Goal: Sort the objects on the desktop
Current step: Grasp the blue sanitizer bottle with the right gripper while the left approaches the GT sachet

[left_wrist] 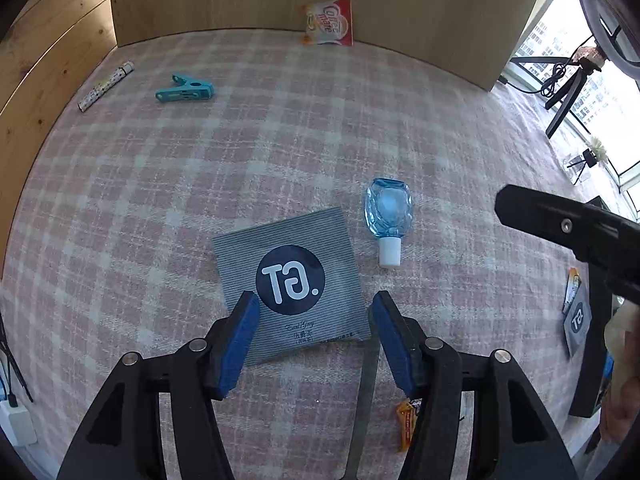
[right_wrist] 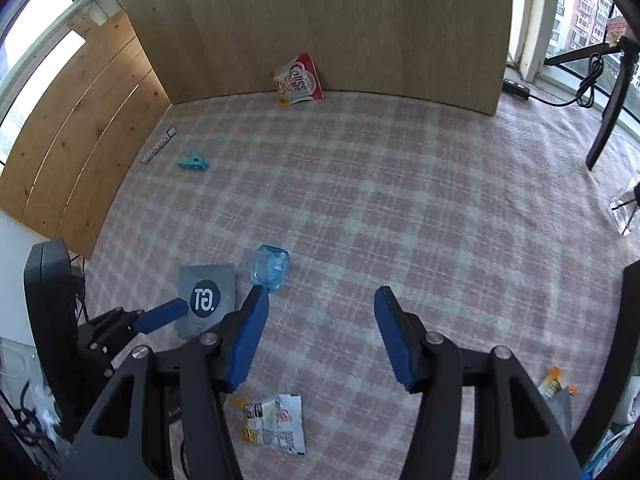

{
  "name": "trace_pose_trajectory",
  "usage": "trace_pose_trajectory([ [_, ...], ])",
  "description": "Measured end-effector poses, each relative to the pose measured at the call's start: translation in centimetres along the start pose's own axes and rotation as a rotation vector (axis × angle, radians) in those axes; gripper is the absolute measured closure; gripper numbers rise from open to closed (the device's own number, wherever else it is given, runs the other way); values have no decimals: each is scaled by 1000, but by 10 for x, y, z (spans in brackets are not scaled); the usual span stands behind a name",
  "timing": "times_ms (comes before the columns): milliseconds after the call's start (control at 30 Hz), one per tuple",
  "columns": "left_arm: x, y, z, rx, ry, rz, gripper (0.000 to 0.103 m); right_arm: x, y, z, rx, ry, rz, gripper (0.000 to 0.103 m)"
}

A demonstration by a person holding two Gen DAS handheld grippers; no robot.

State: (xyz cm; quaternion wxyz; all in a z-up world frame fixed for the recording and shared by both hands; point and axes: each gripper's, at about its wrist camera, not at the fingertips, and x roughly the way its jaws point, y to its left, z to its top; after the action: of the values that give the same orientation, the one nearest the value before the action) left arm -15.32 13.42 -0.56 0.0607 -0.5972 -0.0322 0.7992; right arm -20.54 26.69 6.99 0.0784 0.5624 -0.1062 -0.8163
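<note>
A grey "GT" tea sachet (left_wrist: 288, 284) lies on the pink plaid cloth, its near part between the open blue pads of my left gripper (left_wrist: 314, 308). A small blue bottle with a white cap (left_wrist: 387, 212) lies just right of it. In the right wrist view the sachet (right_wrist: 206, 298) and bottle (right_wrist: 270, 266) lie at the lower left, where my left gripper's blue finger (right_wrist: 162, 315) reaches over the sachet. My right gripper (right_wrist: 320, 304) is open and empty above bare cloth.
A teal clip (left_wrist: 186, 89) and a patterned tube (left_wrist: 105, 85) lie at the far left by the wooden wall. A Coffee-mate packet (left_wrist: 329, 22) leans on the back board. A white snack wrapper (right_wrist: 276, 424) lies under my right gripper. Another GT sachet (left_wrist: 578, 320) lies at the right edge.
</note>
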Motion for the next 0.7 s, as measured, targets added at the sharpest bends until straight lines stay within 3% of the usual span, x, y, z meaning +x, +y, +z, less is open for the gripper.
trace_pose_trajectory([
  [267,2,15,2,-36,-24,37,43,40,18,14,3,80,33,49],
  [600,-1,34,1,-76,-47,-6,41,75,46,15,-49,131,-36,49],
  [633,-1,36,1,-81,-52,-11,41,76,47,14,-57,124,-44,50],
  [700,-1,35,2,-72,-61,-4,41,76,50,13,-89,112,-79,64],
])
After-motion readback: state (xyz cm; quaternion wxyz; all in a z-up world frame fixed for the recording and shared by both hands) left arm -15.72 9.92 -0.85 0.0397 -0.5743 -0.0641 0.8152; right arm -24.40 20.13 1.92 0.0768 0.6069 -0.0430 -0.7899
